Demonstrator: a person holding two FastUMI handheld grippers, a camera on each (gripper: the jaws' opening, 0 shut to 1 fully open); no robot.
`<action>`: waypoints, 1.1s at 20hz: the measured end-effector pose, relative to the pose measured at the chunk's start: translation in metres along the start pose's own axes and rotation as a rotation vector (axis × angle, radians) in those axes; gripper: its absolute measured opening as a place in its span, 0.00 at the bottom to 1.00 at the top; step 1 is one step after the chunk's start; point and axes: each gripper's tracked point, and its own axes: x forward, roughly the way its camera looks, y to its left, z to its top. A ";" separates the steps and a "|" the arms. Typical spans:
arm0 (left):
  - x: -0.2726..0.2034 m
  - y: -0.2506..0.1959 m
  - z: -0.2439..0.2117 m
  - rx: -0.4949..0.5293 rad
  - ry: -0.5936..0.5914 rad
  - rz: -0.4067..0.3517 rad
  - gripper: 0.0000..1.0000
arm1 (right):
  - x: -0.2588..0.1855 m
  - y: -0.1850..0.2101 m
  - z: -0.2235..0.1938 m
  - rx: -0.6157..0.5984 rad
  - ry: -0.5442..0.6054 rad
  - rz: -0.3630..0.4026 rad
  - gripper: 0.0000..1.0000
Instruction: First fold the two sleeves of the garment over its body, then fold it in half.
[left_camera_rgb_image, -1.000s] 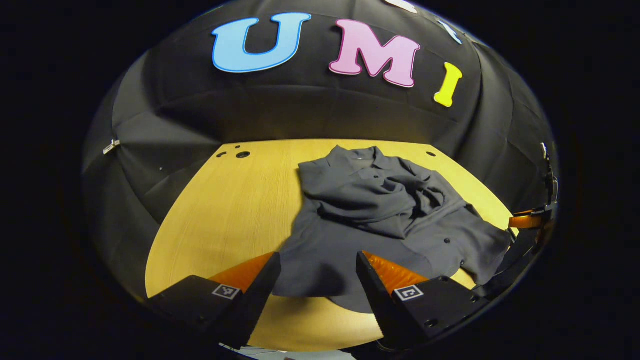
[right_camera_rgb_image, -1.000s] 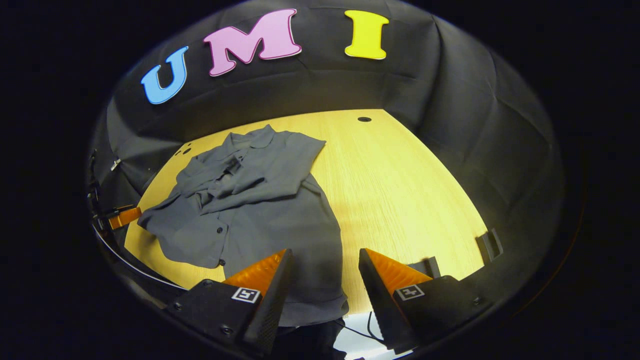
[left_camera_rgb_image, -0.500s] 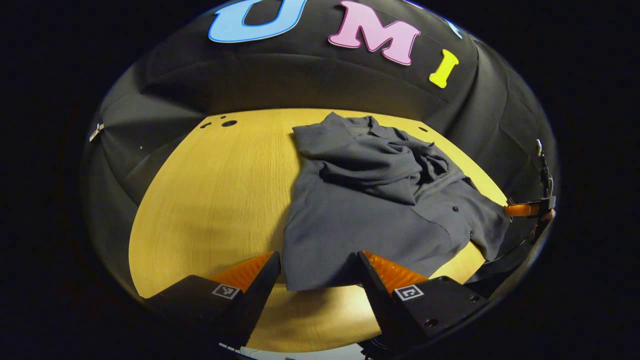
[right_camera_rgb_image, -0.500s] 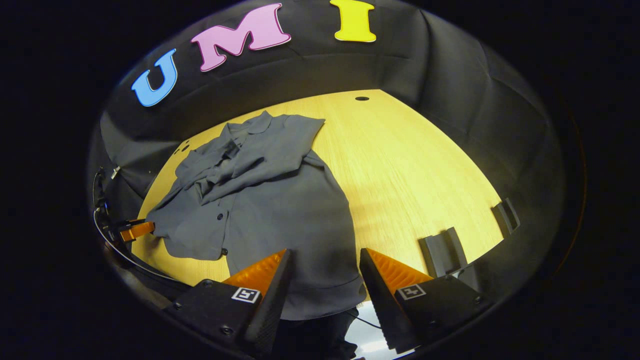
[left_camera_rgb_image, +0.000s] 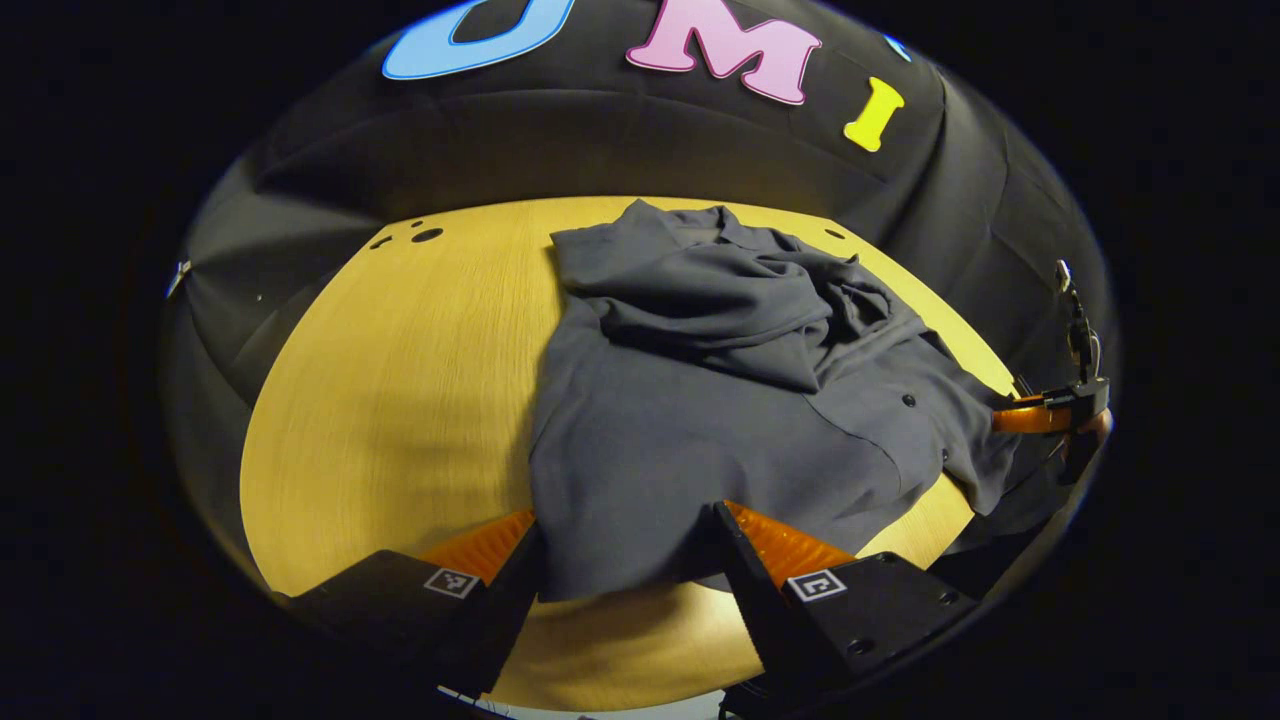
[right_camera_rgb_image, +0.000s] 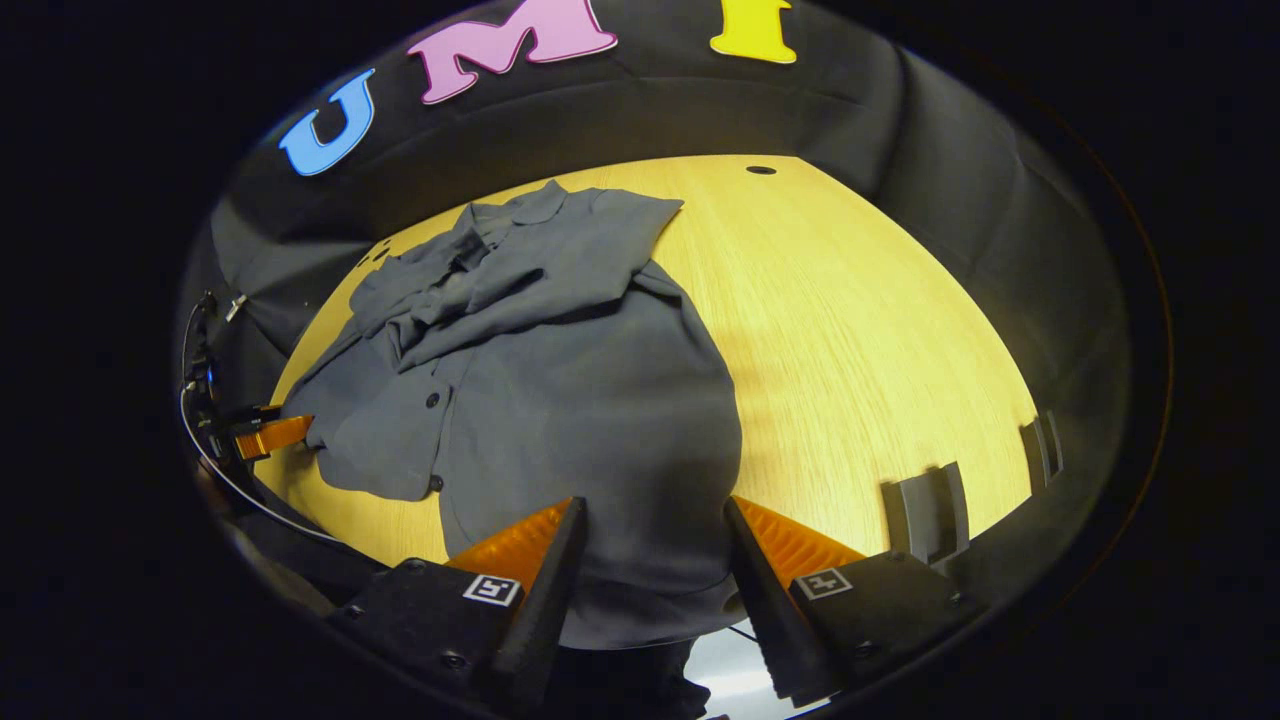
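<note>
Grey shirt (left_camera_rgb_image: 700, 430) on table (left_camera_rgb_image: 400, 380), tongs (left_camera_rgb_image: 625, 550) spread

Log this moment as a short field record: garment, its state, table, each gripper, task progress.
garment: grey button-front shirt, collar toward the booth wall
state: both sleeves already lie bunched across the chest; lower half spread flat, hem at the near edge of the table
table: yellow wooden top
left gripper: open, fingers straddling the hem corner, not clamped
right gripper: open, fingers either side of the hem at the opposite corner
task progress: sleeves folded in; fold in half not yet done
</note>
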 end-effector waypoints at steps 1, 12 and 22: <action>-0.003 -0.001 -0.002 -0.007 0.005 0.002 0.91 | 0.002 0.001 -0.001 -0.001 0.003 0.006 0.84; 0.005 -0.014 -0.018 -0.065 0.043 0.060 0.53 | 0.023 -0.004 -0.001 -0.134 0.017 -0.061 0.72; 0.011 -0.018 -0.006 -0.101 0.034 0.091 0.12 | 0.018 0.000 0.008 -0.053 0.029 0.005 0.06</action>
